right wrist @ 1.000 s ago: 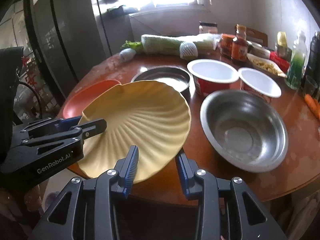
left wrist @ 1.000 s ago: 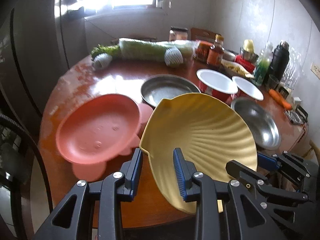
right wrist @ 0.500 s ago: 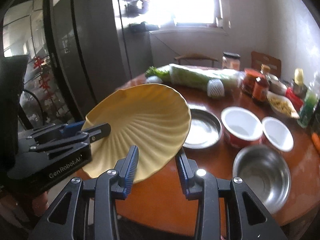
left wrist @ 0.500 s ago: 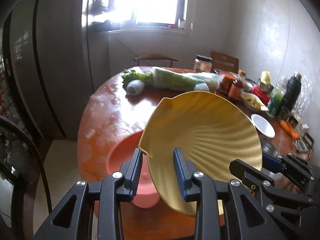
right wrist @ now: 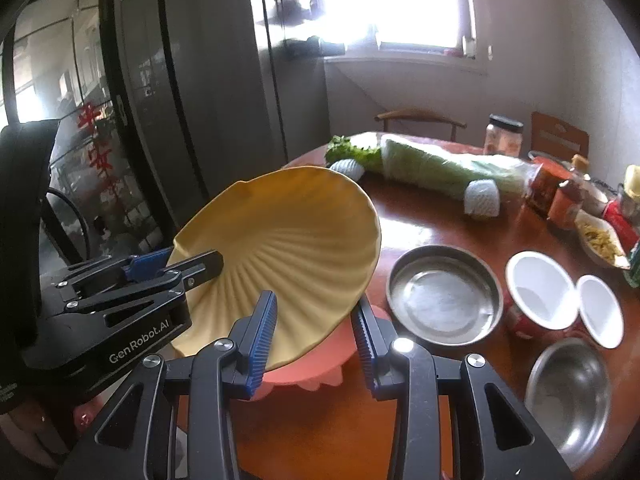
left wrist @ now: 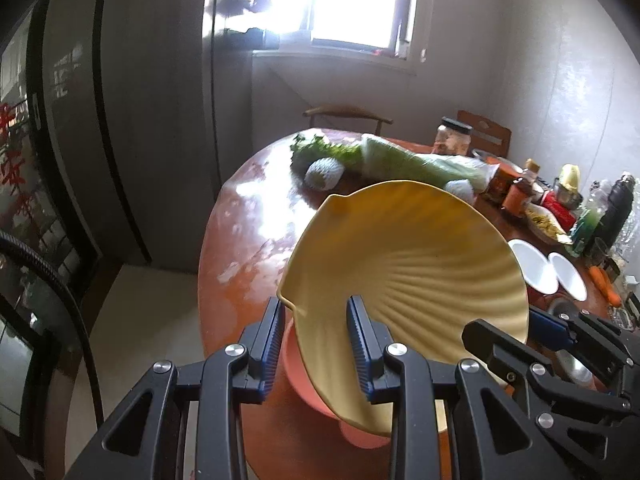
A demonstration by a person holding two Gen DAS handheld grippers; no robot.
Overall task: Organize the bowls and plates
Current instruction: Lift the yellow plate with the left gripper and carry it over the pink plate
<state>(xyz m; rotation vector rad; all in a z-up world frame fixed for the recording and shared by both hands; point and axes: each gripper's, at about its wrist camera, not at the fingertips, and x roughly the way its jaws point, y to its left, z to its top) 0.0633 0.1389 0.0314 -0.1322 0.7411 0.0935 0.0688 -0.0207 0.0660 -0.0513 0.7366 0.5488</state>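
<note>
Both the left hand-held gripper (left wrist: 314, 340) and the right hand-held gripper (right wrist: 314, 330) hold the big yellow shell-shaped plastic plate (right wrist: 288, 256), now lifted higher above the round pink plastic plate (right wrist: 320, 372) at 6 o'clock on the brown surface (right wrist: 432, 216), ready for stacking.

yellow ribbed shell plate (right wrist: 288, 240) | pink plate (right wrist: 320, 364) | reddish-brown table (right wrist: 420, 216) | blue ridged pads (right wrist: 262, 334)

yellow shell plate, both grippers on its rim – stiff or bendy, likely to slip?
The yellow shell plate probably is stiff: held tilted by the left gripper and right gripper at its rim, it shows no sag. Its glossy ribbed surface may be slippery, so edge grips could creep. Looks thin, likely light.
</note>
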